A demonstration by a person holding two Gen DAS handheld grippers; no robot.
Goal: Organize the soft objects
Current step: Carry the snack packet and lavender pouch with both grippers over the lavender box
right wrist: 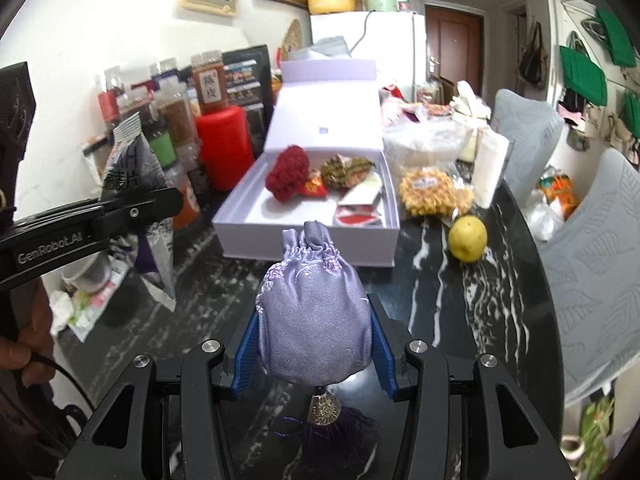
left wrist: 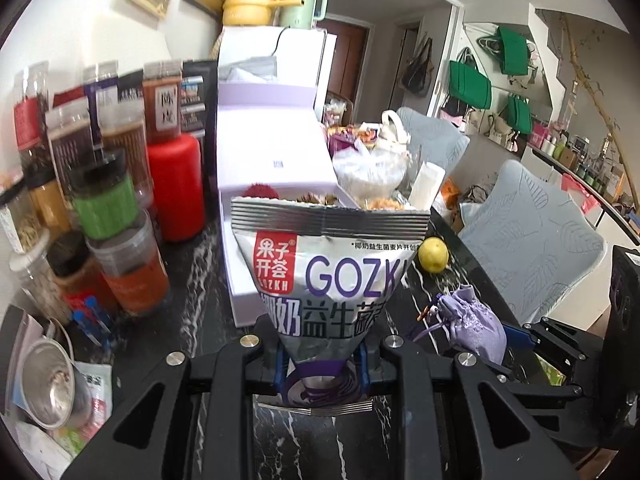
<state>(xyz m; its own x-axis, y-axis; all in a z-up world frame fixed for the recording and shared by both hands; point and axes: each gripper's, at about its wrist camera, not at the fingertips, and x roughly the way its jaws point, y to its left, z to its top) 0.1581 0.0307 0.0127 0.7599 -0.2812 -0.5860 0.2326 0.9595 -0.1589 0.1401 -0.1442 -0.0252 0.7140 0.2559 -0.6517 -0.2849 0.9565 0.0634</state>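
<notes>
My left gripper (left wrist: 322, 364) is shut on the bottom of a silver and purple snack bag (left wrist: 328, 264), which stands upright above the dark marble table (left wrist: 208, 320). From the right wrist view the same bag (right wrist: 136, 168) hangs at the left in that gripper (right wrist: 160, 200). My right gripper (right wrist: 314, 340) is shut on a lilac satin drawstring pouch (right wrist: 312, 312); its tassel dangles below. That pouch (left wrist: 474, 328) also appears at the right of the left wrist view. Ahead lies an open white box (right wrist: 304, 240) holding a red knitted item (right wrist: 286, 172), a folded patterned item and small packets.
Jars and a red canister (left wrist: 176, 188) crowd the left side of the table. A yellow lemon (right wrist: 467, 238), bagged snacks (right wrist: 428, 192) and a white roll lie right of the box. Grey chairs (left wrist: 532, 248) stand at the right. A metal bowl (left wrist: 48, 388) sits near left.
</notes>
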